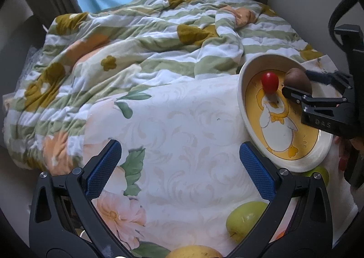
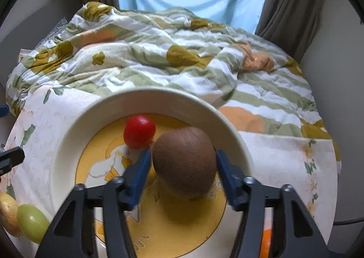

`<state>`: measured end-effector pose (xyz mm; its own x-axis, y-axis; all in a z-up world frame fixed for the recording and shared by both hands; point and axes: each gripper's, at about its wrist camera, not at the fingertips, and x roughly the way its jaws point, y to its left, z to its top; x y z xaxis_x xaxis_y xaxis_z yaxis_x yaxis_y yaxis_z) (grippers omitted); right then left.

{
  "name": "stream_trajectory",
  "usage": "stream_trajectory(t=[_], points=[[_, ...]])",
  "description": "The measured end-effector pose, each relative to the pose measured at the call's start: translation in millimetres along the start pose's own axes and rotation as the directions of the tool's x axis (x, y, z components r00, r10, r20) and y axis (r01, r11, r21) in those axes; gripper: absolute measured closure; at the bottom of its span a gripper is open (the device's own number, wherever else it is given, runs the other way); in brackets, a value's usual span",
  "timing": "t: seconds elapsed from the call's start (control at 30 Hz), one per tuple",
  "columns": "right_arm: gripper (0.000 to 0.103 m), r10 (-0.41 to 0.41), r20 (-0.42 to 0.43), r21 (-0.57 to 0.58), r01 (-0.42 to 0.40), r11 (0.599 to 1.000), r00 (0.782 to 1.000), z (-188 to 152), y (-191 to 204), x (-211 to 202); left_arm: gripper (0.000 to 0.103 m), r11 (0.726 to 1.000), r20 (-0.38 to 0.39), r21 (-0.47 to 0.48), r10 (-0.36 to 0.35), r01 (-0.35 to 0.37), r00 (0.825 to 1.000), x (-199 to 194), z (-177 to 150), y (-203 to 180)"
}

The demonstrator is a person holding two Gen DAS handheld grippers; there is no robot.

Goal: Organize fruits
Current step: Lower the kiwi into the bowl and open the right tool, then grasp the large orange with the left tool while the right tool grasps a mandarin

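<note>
A white plate (image 2: 68, 135) with a yellow duck picture lies on the floral cloth; it also shows at the right of the left wrist view (image 1: 242, 98). A red cherry tomato (image 2: 139, 131) rests on it. A brown kiwi (image 2: 185, 162) sits between the fingers of my right gripper (image 2: 183, 162), just over the plate; the blue pads touch its sides. In the left wrist view the right gripper (image 1: 295, 82) reaches over the plate with the kiwi (image 1: 295, 77). My left gripper (image 1: 179, 162) is open and empty above the cloth, left of the plate.
A green apple (image 1: 244, 219) and a yellow fruit (image 1: 195, 253) lie near the front edge; another green fruit (image 1: 320, 172) sits by the plate. An orange fruit (image 2: 266, 244) shows under the right gripper. A rumpled striped blanket (image 1: 136, 53) covers the far bed.
</note>
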<state>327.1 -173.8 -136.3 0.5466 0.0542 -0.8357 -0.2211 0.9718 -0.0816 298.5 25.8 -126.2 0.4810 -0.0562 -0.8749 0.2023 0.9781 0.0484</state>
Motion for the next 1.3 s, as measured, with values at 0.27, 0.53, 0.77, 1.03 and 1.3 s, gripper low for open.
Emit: stream_trajectory(t=[0.27, 0.53, 0.77, 1.03, 1.3], points=[[0.0, 0.034, 0.071, 0.014, -0.035, 0.999, 0.997, -1.1, 0.4, -21.7, 0.0, 1.0, 0.015, -0.004, 0.006, -0.006, 1.0, -10.8, -3.6, 1.0], [0.0, 0.044, 0.083, 0.049, -0.048, 0.998, 0.996, -1.6, -6.6, -61.0, 0.0, 1.0, 0.069, -0.014, 0.009, -0.008, 0.998, -47.3, -6.7, -7.6], [0.0, 0.045, 0.118, 0.07, -0.054, 0.996, 0.992, -18.3, -16.6, -121.5, 0.0, 0.998, 0.126, -0.036, 0.05, -0.046, 0.991, -93.9, -15.3, -22.9], [0.0, 0.057, 0.174, 0.12, -0.079, 0.99, 0.983, -49.2, -36.3, -193.7, 0.0, 0.998, 0.202, -0.054, 0.047, -0.037, 0.978, -147.2, -39.6, -46.0], [0.0, 0.012, 0.243, 0.164, -0.053, 0.985, 0.97, -100.0, -60.8, -252.7, 0.0, 0.996, 0.241, -0.072, 0.061, -0.045, 0.969, -181.5, -77.3, -80.0]])
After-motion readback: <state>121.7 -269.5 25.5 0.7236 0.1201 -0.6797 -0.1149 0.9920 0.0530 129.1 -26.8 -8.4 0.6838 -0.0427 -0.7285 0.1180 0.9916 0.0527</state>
